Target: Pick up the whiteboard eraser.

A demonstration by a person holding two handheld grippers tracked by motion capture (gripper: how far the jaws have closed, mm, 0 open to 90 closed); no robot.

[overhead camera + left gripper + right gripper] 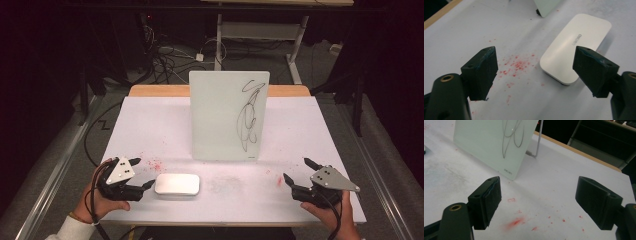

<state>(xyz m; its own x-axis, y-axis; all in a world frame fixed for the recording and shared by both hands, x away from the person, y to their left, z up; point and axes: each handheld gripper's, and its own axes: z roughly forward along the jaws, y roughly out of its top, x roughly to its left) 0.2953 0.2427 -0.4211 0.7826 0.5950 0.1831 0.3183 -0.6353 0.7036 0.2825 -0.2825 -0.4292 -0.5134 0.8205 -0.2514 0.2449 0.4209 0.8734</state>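
From the high view, a white eraser point(177, 184) lies flat on the table point(150, 125), low and a little left of centre in the frame. It is a smooth oblong block with rounded corners, its long side running across the picture. The left gripper point(141, 174) sits just to its left, jaws spread apart with nothing between them, one tip close to the eraser's short end. The right gripper point(297, 170) is at the lower right of the frame, well apart from the eraser, jaws likewise spread and empty. Behind, at centre, stands a whiteboard point(229, 115) with a looping black scribble point(250, 115) on its right half. Red specks dot the table near both grippers.

In the left gripper view, the eraser point(574, 47) fills the upper right, lying at a slant, glossy white, with a small grey logo printed on top and a thin darker underside showing at its near edge. Red flecks point(517, 66) scatter on the table between the two wide-set jaws.

In the right gripper view, the whiteboard point(486, 142) leans in the upper left, its wire stand point(537, 142) showing behind. A red smear point(515, 222) lies low between the parted jaws.
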